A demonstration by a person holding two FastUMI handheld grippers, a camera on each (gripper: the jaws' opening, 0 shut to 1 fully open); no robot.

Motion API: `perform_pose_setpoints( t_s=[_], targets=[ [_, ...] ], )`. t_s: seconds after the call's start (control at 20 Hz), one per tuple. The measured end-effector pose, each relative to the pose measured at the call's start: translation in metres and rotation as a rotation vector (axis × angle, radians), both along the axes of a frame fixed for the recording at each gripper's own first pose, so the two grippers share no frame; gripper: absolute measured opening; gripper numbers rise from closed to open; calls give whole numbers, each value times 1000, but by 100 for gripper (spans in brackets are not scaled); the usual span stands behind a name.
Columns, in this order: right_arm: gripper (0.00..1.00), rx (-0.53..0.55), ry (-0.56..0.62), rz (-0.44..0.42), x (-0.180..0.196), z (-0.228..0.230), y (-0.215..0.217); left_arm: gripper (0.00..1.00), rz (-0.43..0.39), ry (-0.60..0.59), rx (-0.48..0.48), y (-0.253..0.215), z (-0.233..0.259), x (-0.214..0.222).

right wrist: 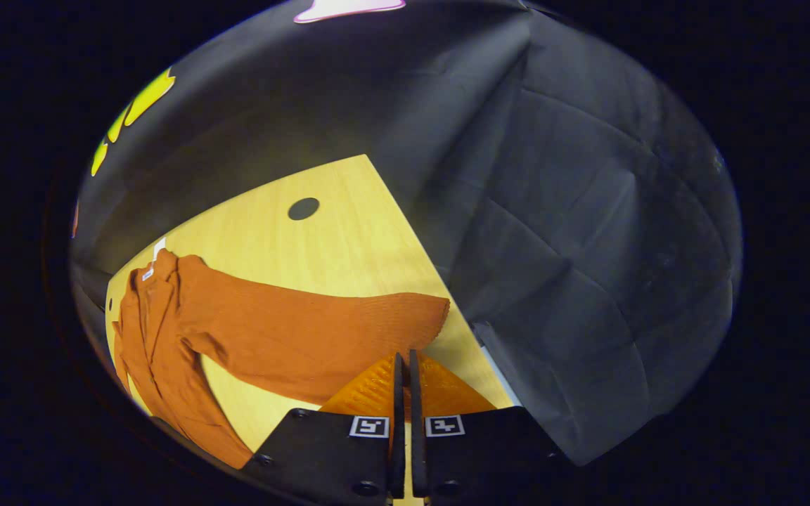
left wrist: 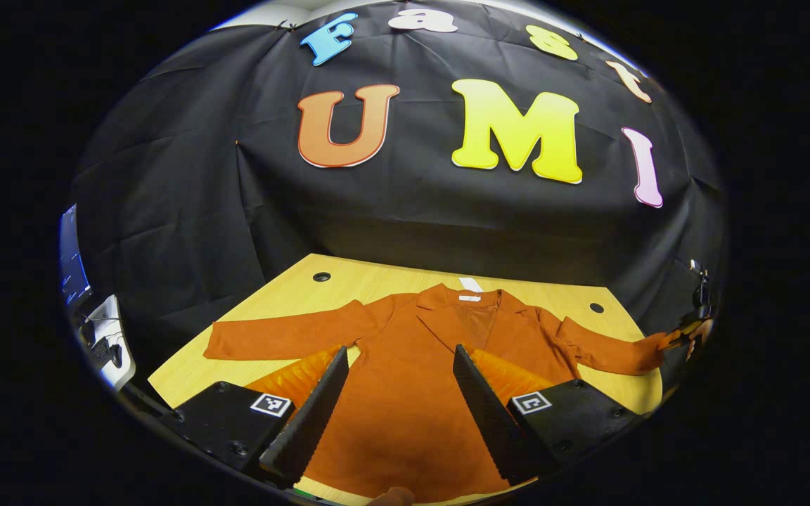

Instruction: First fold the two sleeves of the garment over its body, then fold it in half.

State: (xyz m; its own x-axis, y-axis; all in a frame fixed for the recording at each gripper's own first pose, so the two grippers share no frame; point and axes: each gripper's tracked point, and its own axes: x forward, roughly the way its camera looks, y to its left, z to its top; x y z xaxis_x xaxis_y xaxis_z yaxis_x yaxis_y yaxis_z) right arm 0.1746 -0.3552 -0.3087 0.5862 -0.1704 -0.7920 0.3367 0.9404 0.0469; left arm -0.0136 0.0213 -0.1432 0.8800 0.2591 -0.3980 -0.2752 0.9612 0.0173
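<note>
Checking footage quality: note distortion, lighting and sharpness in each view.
Left gripper view: strong fisheye bend, the table edges curve; even light, garment sharp. Right gripper view: horizon tilted, the sleeve crisp and bright, the wall cloth dim.

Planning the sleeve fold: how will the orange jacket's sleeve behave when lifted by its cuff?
Probably floppy: the sleeve lies flat and gently curved on the table. It likely drapes and sags. Its ribbed-looking fabric probably grips rather than slips.
</note>
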Motion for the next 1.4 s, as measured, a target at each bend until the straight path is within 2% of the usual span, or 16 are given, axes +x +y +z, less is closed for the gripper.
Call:
perform_pose_setpoints(
  t_s=[0.3,0.6,0.65,0.75,0.95,1.1,1.3,1.4],
  targets=[
    [4,51,-66,96,7,51,88,98,-13,6,0,28,-5,-24],
    [4,70,-120,223,13,88,188,98,-84,-30,46,45,8,-44],
    [2,76,-122,246,15,91,206,98,-102,-34,55,48,9,-48],
    [4,73,-131,290,19,96,238,98,-123,-32,73,57,9,-55],
    [4,101,-148,356,29,101,315,98,-156,-34,47,75,6,-68],
    [4,163,-153,398,39,99,386,98,-153,-1,21,98,-9,-74],
    [4,192,-163,502,45,93,485,98,-140,18,24,128,-18,-76],
    [5,214,-151,524,46,86,524,98,-121,37,12,144,-27,-79]
  ],
)
